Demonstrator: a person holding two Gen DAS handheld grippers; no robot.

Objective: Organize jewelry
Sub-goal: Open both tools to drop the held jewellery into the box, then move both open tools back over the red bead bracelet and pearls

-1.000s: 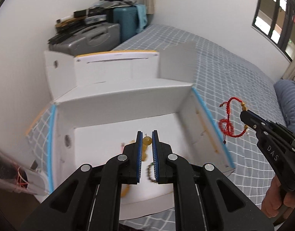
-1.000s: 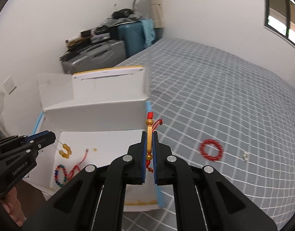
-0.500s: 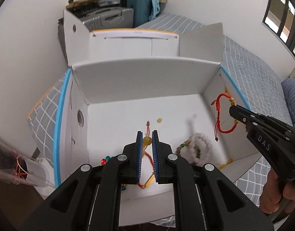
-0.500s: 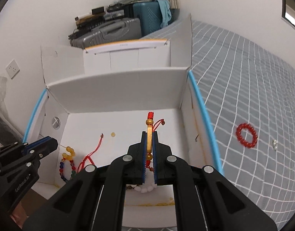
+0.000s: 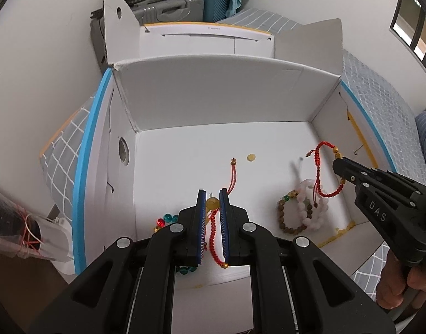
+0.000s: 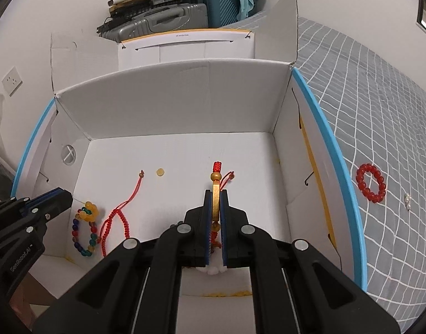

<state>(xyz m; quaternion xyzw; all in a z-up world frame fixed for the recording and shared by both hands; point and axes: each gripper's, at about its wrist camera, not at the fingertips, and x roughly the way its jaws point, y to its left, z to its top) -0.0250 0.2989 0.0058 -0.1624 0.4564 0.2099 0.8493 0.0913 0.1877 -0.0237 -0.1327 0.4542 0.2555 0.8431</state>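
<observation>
A white cardboard box (image 5: 227, 83) stands open on the bed. My left gripper (image 5: 212, 194) hangs low inside its left part, shut on a string of amber beads (image 6: 88, 211). My right gripper (image 6: 216, 194) is inside the right part, shut on a red cord bracelet with a gold tube (image 5: 321, 172) that dangles above the floor. On the box floor lie another red cord bracelet (image 6: 115, 217), a multicolour bead bracelet (image 6: 85, 236), a brown bead bracelet (image 5: 285, 217) and a pale pink one (image 5: 318, 208). A red bead bracelet (image 6: 370, 186) lies outside on the bed.
The box's blue-edged flaps (image 6: 324, 128) stand up at both sides. A loose yellow bead (image 5: 251, 157) lies mid-floor. A small silver piece (image 6: 407, 199) rests on the grey checked bed cover (image 6: 380, 97). Suitcases (image 6: 163, 19) are stacked behind the box. A hand (image 5: 394, 292) grips the right tool.
Both grippers have sunk forward from above the near edge into the box, each still shut on its piece. The box floor and the bracelets on it have come into full view.
</observation>
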